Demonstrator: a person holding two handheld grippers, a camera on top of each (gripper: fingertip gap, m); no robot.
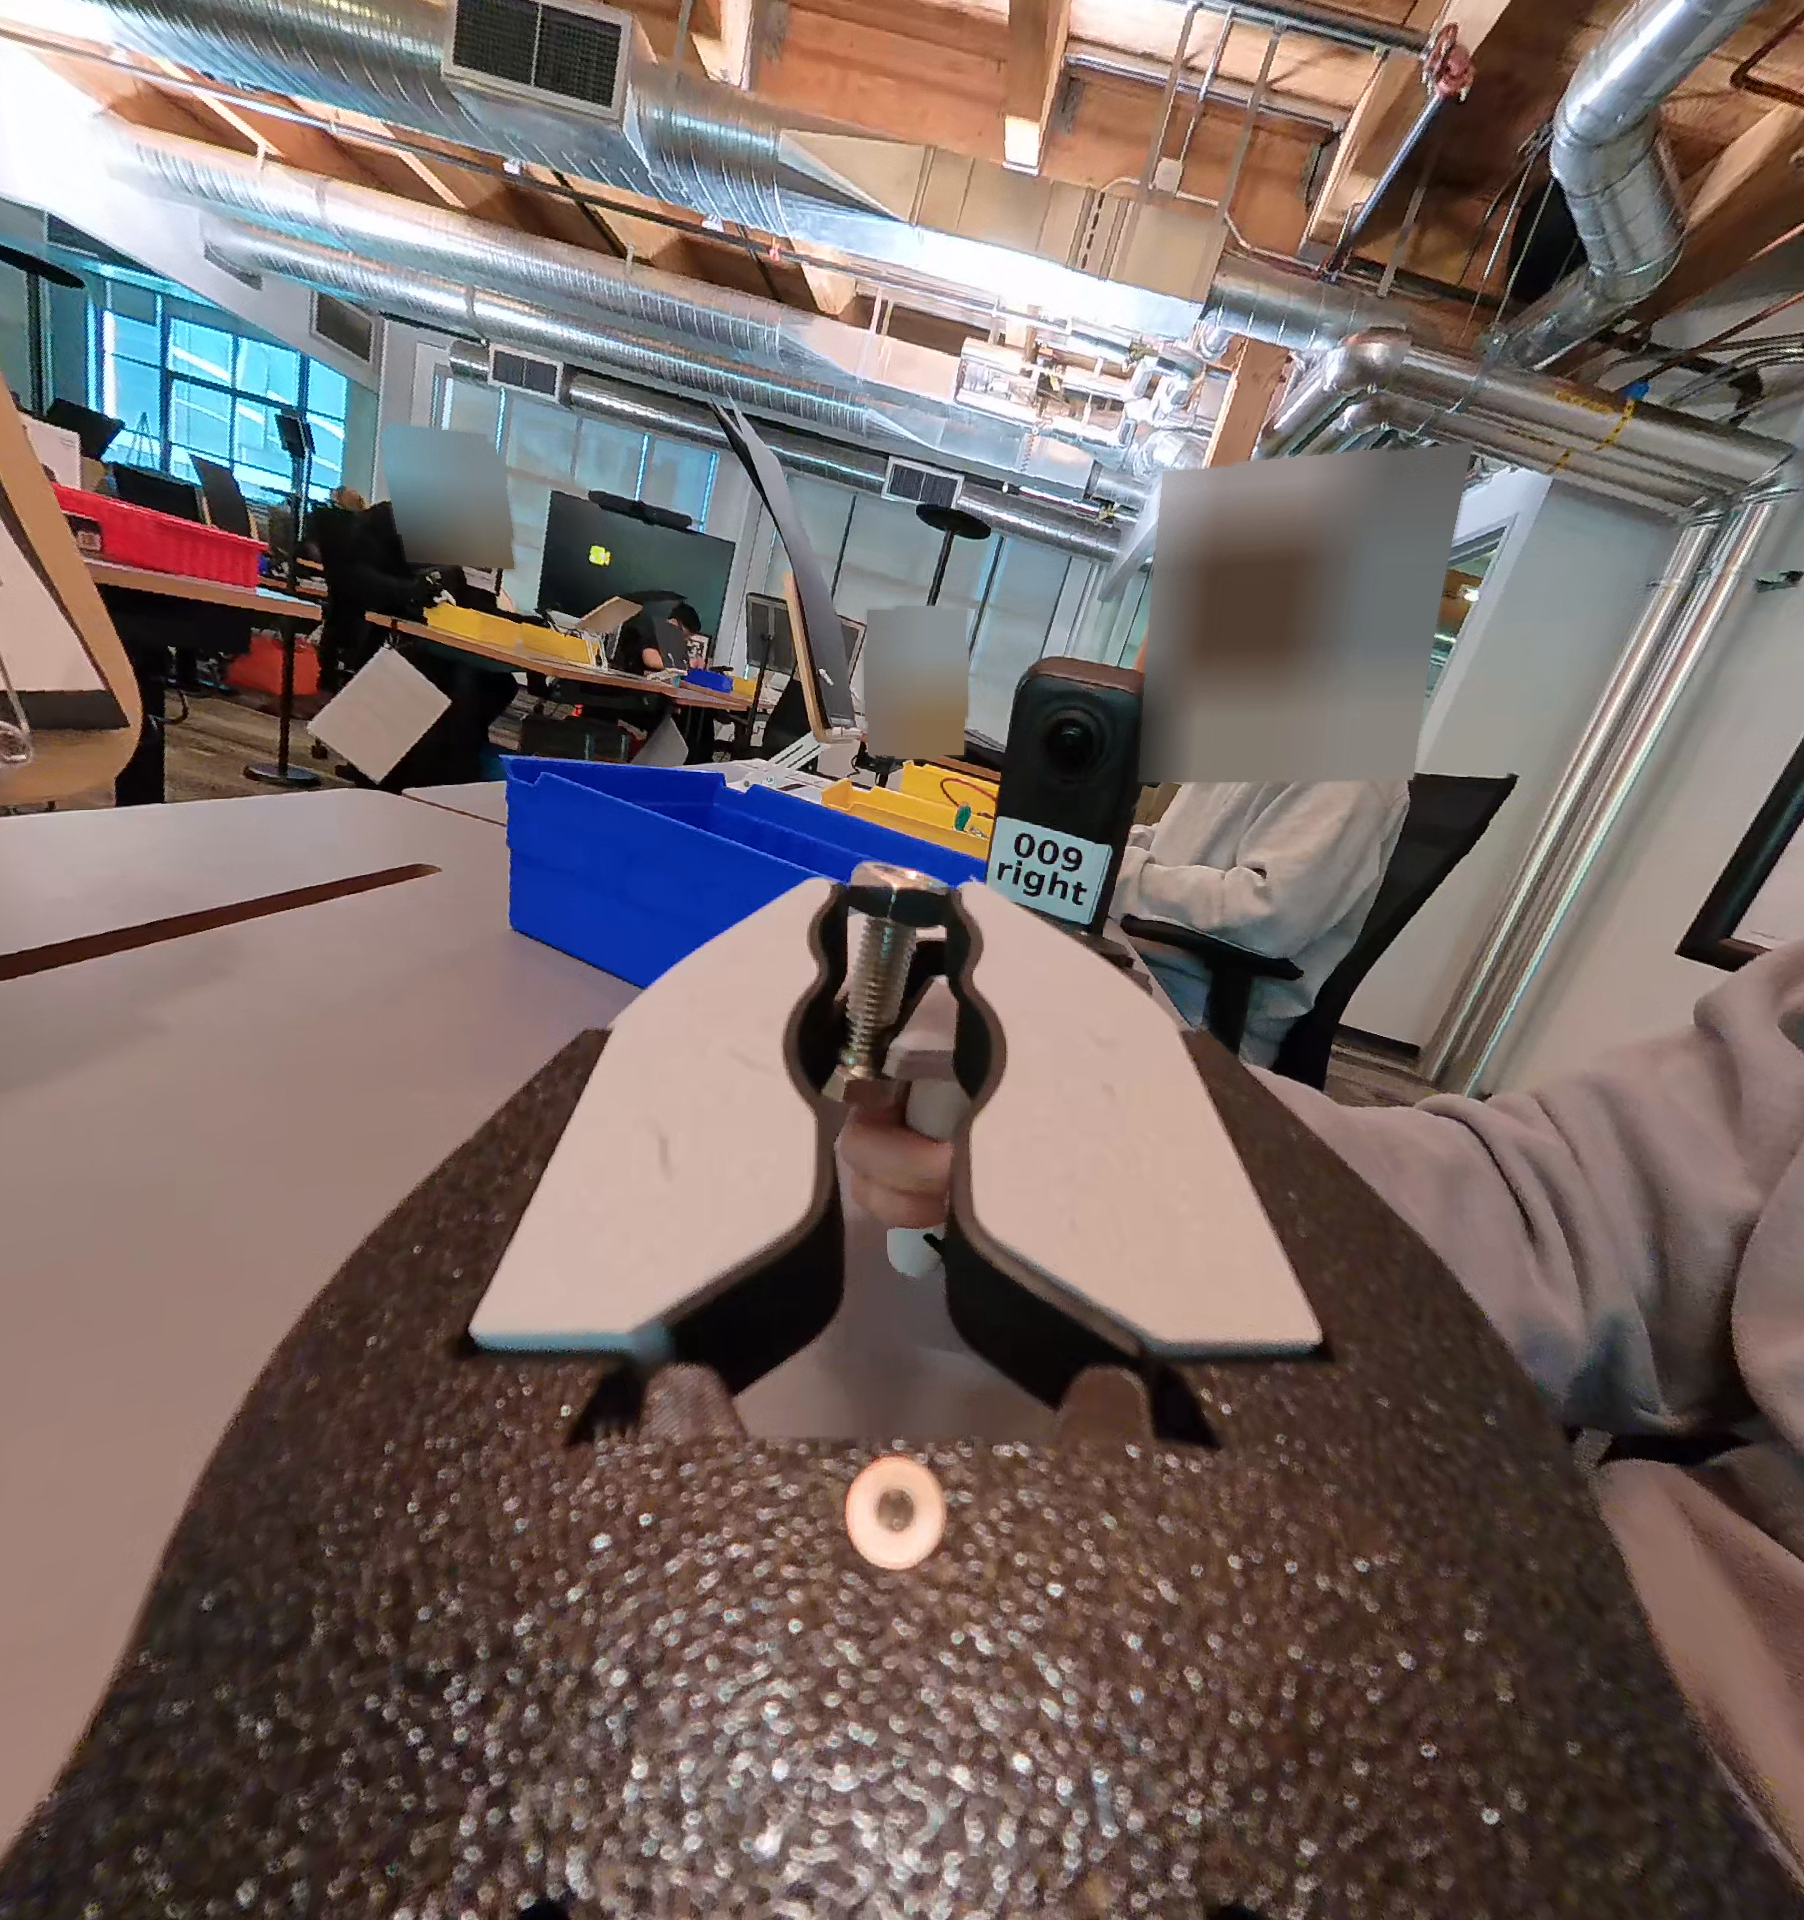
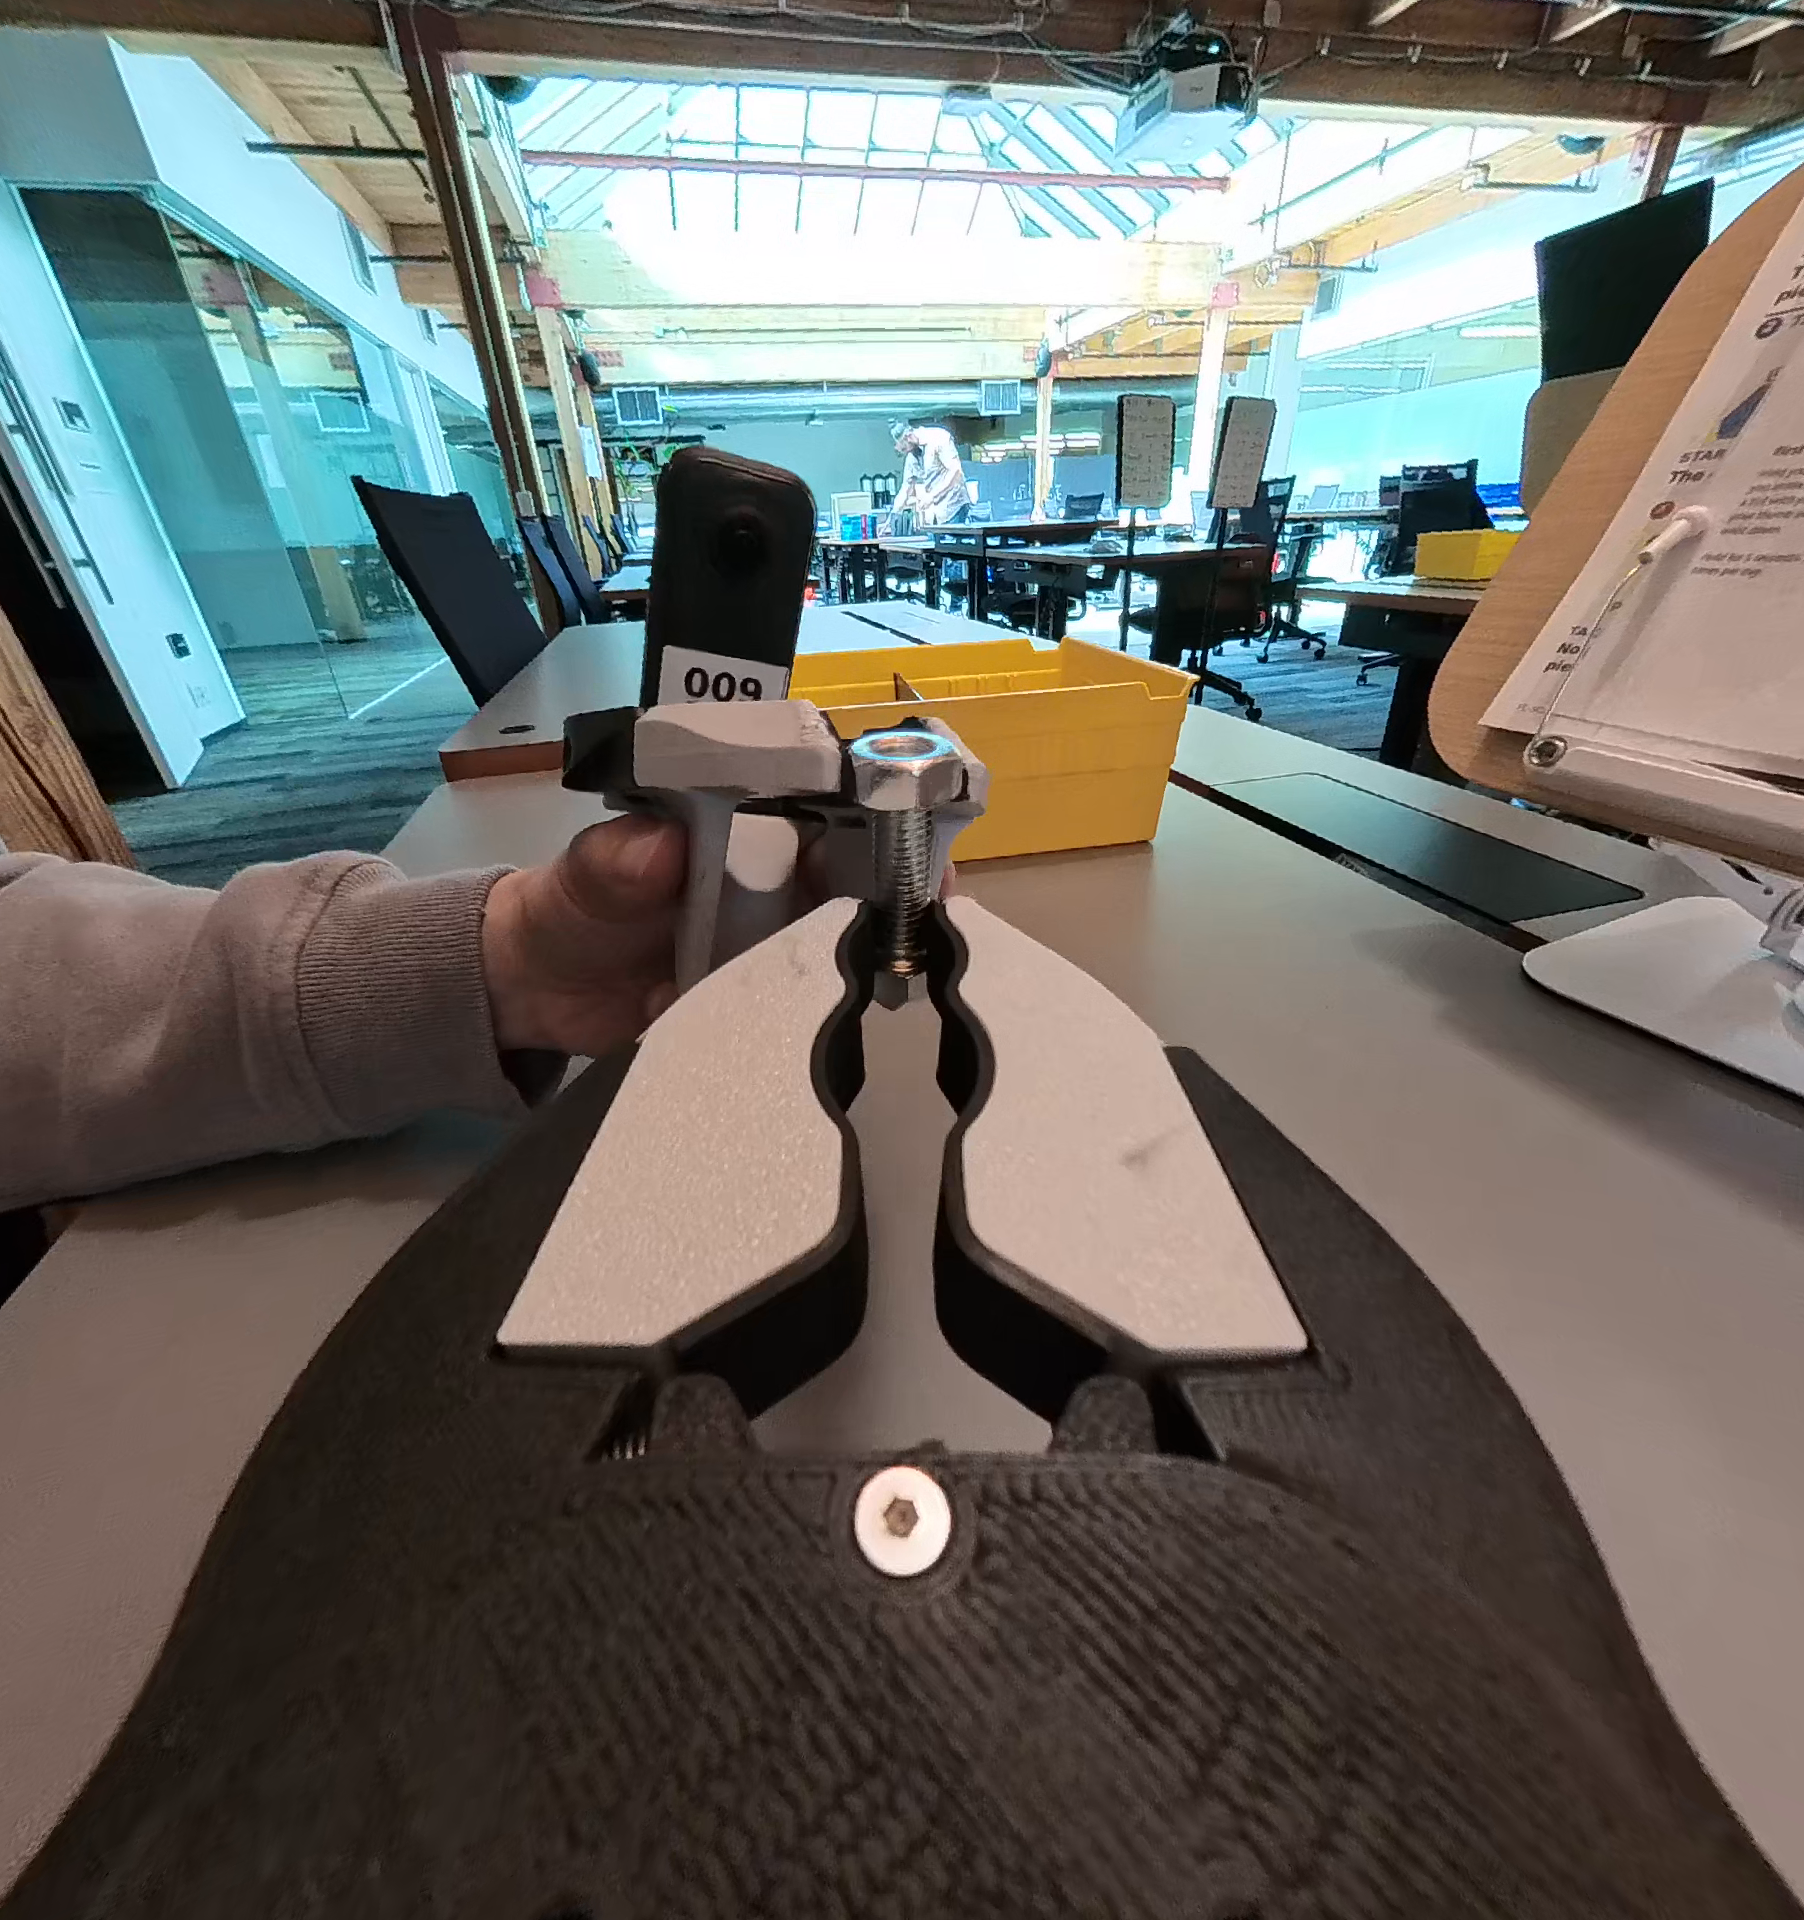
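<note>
Closest to the lens in the left wrist view, the left hand-held gripper (image 1: 896, 904) was seen narrowed on the hex head (image 1: 890, 891) of a silver bolt (image 1: 872, 987), which was clamped between its fingertips. The threaded shank was seen running back through the gap between the fingers, with a nut (image 1: 856, 1091) at its near end. Beneath it, a hand (image 1: 898, 1174) and a white handle (image 1: 924, 1117) were partly seen through the gap.

In the right wrist view, the right hand-held gripper (image 2: 900, 935) was seen narrowed on the lower threaded part of the same bolt (image 2: 900, 862), the shank being gripped between its tips and a nut (image 2: 893, 987) sitting just behind them. The bolt stood upright, above the grey worktop (image 2: 1293, 1039), with its head pinched by the other gripper's grey fingers (image 2: 732, 753), held by a hand (image 2: 576, 935) in a grey sleeve (image 2: 202, 1008).

Farther off, a yellow bin (image 2: 1064, 748) was seen on the worktop behind the bolt, and a document stand (image 2: 1656, 582) at the right. In the left view, a blue bin (image 1: 649, 862) lay beyond the fingertips, with a black camera (image 1: 1069, 758) beside it.
</note>
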